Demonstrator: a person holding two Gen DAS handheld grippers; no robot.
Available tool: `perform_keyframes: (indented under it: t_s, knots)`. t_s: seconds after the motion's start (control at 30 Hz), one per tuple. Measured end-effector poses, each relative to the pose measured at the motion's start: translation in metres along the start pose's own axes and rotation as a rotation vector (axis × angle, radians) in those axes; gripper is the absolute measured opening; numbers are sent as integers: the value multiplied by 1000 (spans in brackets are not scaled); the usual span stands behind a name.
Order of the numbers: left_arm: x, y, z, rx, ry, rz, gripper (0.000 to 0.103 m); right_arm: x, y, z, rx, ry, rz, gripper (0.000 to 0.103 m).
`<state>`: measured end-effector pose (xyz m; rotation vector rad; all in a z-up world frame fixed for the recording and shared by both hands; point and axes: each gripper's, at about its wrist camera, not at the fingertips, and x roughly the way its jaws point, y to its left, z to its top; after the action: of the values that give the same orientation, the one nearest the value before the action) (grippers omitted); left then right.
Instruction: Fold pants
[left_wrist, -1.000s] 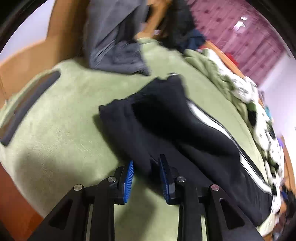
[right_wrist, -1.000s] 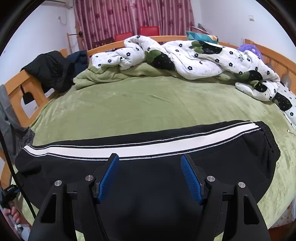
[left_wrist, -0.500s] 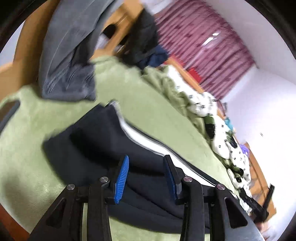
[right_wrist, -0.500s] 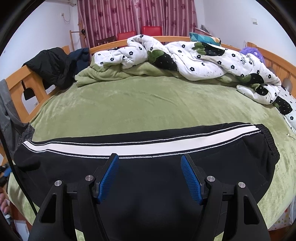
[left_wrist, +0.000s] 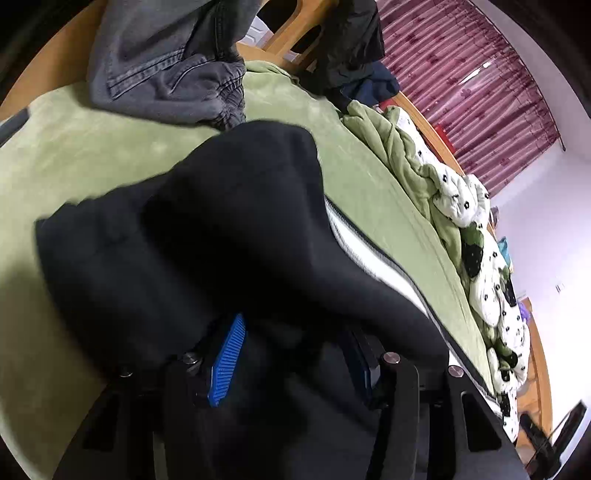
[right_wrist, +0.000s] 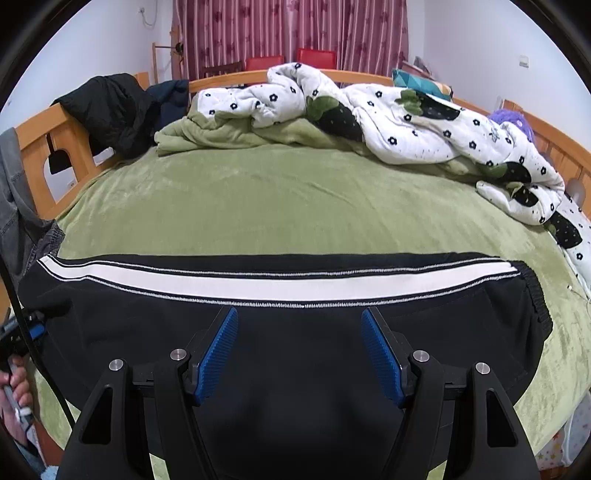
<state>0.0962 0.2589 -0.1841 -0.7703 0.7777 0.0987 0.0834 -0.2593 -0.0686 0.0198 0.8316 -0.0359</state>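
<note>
The black pants (right_wrist: 295, 332) lie lengthwise along the bed's (right_wrist: 295, 206) near edge, waistband rightward. The right gripper (right_wrist: 299, 350) hovers spread; the left gripper (left_wrist: 295, 354) is opening around bunched cloth.

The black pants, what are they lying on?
The black pants lie on a green blanket spread over the bed. Whatever is under the blanket is covered, so I cannot see it.

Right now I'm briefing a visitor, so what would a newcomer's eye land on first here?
The black pants with a white stripe, lying across the near edge of the green bed. Then the flowered quilt heaped along the far side, below red curtains. Black cloth bunches between the left tool's opening jaws.
</note>
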Motion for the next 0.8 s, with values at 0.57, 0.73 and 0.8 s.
perform_keyframes:
  t_s: [0.57,0.73,0.8]
  knots:
    - [-64,43,-33,-91,41,58,8,-13,20,-3,-61,-52,11,68]
    - [-81,44,-28,-83,-22,82,32,-16,20,-5,-54,-57,34,68]
    - [-92,39,-18,-41,-116,162,52,-17,20,-4,-54,-58,40,68]
